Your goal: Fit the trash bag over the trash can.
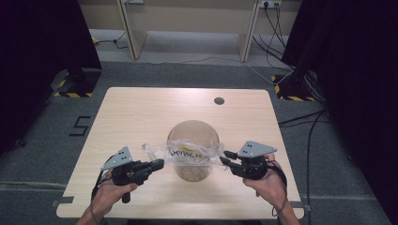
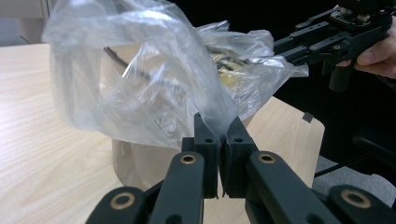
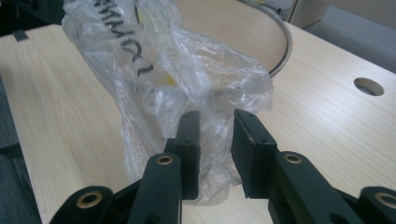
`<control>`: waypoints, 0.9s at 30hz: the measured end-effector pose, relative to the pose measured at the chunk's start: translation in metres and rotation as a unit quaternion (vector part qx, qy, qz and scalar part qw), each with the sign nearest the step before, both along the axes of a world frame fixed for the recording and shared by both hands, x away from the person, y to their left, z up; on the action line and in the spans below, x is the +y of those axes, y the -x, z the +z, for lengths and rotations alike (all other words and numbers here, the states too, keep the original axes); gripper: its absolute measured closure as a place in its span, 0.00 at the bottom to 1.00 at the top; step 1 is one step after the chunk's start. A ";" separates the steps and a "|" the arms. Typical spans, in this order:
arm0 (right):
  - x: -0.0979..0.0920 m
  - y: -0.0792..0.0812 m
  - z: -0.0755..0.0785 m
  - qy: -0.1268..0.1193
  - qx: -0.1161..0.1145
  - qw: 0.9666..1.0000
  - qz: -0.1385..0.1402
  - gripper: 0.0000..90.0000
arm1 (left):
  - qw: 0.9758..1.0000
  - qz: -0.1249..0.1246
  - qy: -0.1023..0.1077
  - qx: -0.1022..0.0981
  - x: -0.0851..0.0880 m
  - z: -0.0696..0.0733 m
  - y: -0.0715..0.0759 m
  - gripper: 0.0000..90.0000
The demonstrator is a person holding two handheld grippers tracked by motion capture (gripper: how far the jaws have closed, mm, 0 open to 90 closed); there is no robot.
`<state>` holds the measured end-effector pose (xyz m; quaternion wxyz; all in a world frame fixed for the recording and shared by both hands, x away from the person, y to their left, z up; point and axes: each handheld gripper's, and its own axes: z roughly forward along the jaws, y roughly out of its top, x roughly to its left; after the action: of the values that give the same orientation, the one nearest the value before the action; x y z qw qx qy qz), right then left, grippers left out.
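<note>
One plastic bag (image 1: 190,153), one round bin (image 1: 193,136)

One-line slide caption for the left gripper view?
Left gripper shut on a clear plastic bag draped over a round container, the right gripper at the bag's far side.

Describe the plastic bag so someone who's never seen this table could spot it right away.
On the wooden table, near its front edge, stands a clear round bin. The bag is stretched across the bin's mouth between the left gripper and right gripper. It is crinkled, see-through film with black handwriting.
</note>
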<state>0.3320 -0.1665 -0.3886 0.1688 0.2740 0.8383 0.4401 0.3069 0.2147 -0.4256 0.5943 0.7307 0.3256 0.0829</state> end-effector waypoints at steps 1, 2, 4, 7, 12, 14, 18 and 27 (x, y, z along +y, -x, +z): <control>0.000 0.000 -0.002 0.002 0.000 1.000 0.001 0.81 | 1.000 0.000 0.000 0.002 0.000 -0.003 0.000 0.96; 0.001 0.001 -0.004 0.004 0.002 1.000 0.002 0.81 | 1.000 -0.001 -0.001 0.003 0.000 -0.005 0.000 0.97; 0.001 0.001 -0.008 0.006 0.004 1.000 -0.001 0.81 | 1.000 -0.002 -0.002 0.006 0.001 -0.009 -0.002 0.97; 0.000 -0.001 -0.010 0.009 0.003 1.000 -0.009 0.81 | 1.000 0.006 -0.006 0.009 0.001 -0.014 -0.006 0.97; 0.000 -0.005 -0.013 0.010 0.004 1.000 -0.016 0.80 | 0.999 0.022 -0.031 0.003 -0.002 -0.022 -0.014 0.96; 0.000 -0.008 -0.015 0.005 0.010 1.000 -0.023 0.76 | 0.999 0.028 -0.032 0.008 -0.004 -0.025 -0.017 0.96; -0.004 -0.011 -0.017 -0.009 0.023 0.999 -0.037 0.64 | 0.998 0.036 -0.043 0.012 -0.004 -0.030 -0.018 0.88; -0.017 0.000 0.011 -0.032 -0.012 0.999 -0.036 0.42 | 0.998 0.045 -0.036 0.009 0.015 -0.005 0.001 0.47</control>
<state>0.3318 -0.1831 -0.3779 0.1859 0.3036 0.8115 0.4635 0.3062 0.2296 -0.4311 0.5602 0.7369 0.3604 0.1152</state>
